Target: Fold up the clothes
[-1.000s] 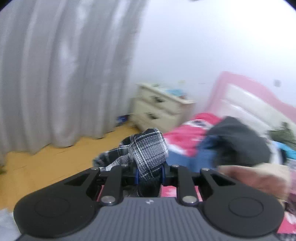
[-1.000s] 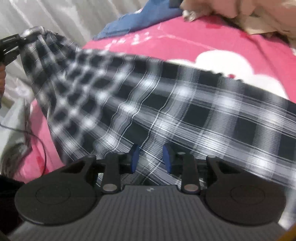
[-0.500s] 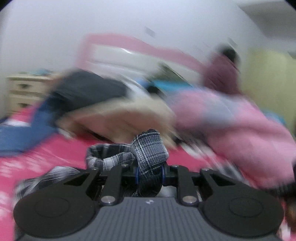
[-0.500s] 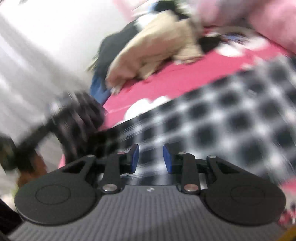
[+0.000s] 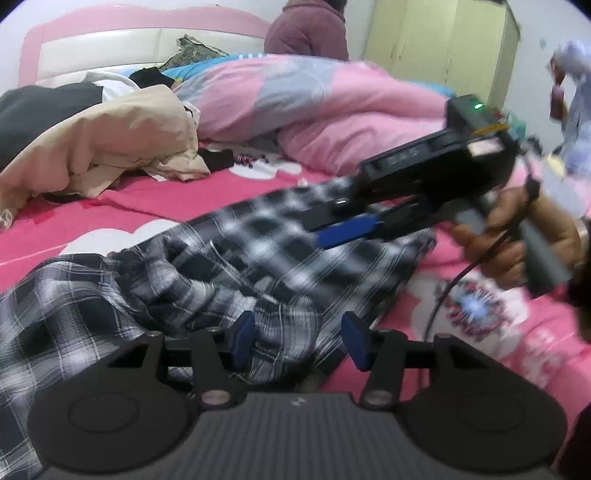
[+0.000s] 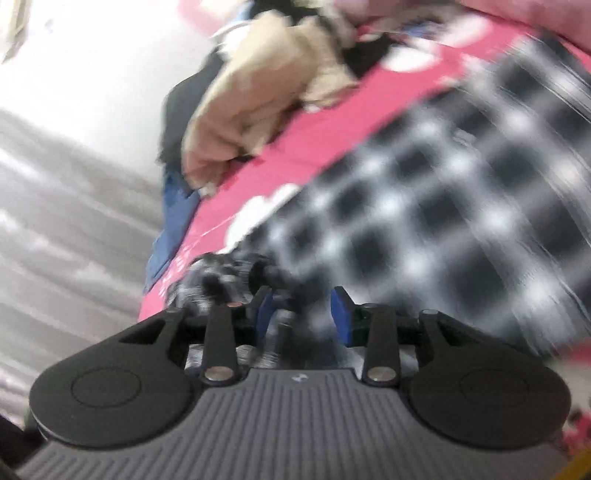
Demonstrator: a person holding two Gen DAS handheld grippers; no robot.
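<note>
A black-and-white plaid shirt (image 5: 207, 269) lies spread and rumpled on the pink bed (image 5: 155, 199). My left gripper (image 5: 299, 341) is open just above a bunched fold of the shirt, with nothing between its blue pads. My right gripper (image 5: 343, 230), held in a hand at the right, hovers over the far part of the shirt. In the blurred right wrist view the right gripper (image 6: 301, 314) is open over the plaid shirt (image 6: 443, 229).
A beige garment (image 5: 107, 147), dark clothes (image 5: 33, 110) and a pink duvet (image 5: 314, 103) are heaped at the back of the bed. A person in purple (image 5: 306, 29) sits behind. A yellow wardrobe (image 5: 443, 44) stands at the back right.
My left gripper swung from the curtain side to the bed, opened and let go of the plaid shirt. The shirt now lies on the bed. My right gripper has opened wider.
</note>
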